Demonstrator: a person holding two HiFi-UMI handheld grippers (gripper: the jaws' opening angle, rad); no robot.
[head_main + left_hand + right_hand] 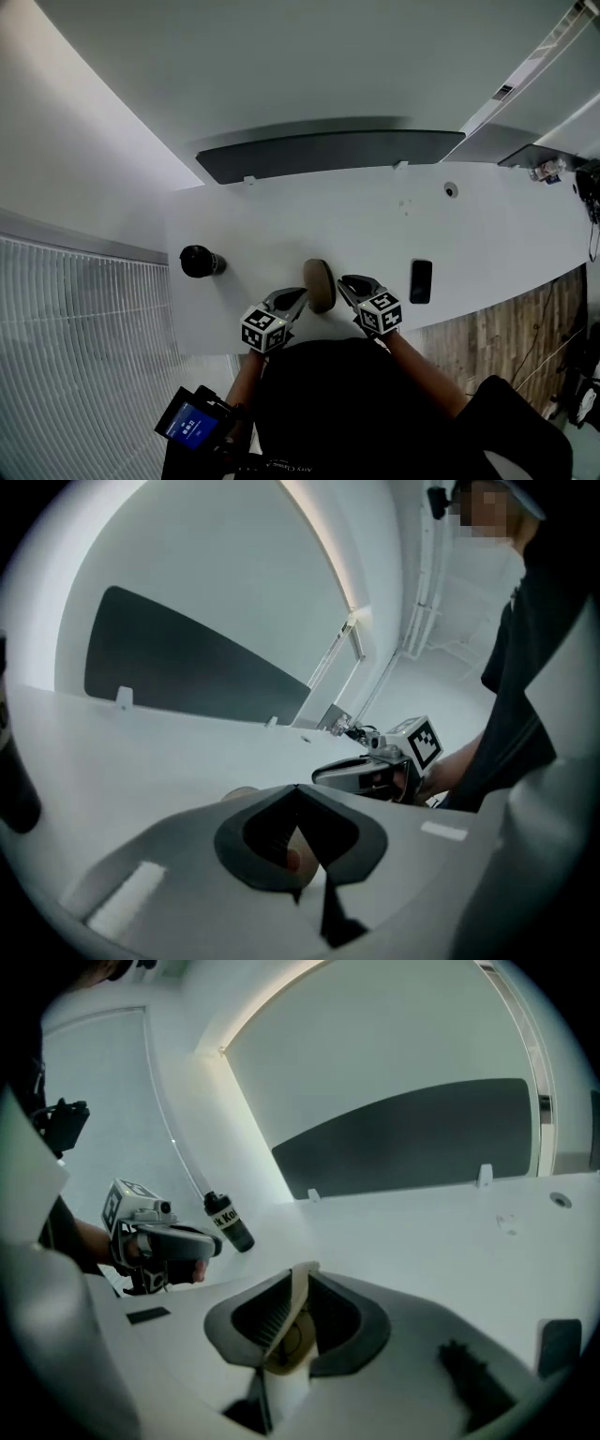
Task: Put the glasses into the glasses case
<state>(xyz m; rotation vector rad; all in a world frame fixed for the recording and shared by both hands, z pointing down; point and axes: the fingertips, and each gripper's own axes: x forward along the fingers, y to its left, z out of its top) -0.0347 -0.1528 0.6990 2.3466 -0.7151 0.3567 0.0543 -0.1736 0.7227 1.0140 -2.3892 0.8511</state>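
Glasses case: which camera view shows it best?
The head view: nearly the whole tan glasses case shows there, seen from above. The left gripper view and the right gripper view each show only a tan edge of it between the jaws.

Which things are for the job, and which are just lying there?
For the job: tan oval glasses case, gripped by the left gripper and the right gripper.
Lying about: black cylindrical bottle; flat black rectangular phone.

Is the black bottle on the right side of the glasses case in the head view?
No: the black bottle sits on the table to the left of the glasses case, and the phone lies to the case's right.
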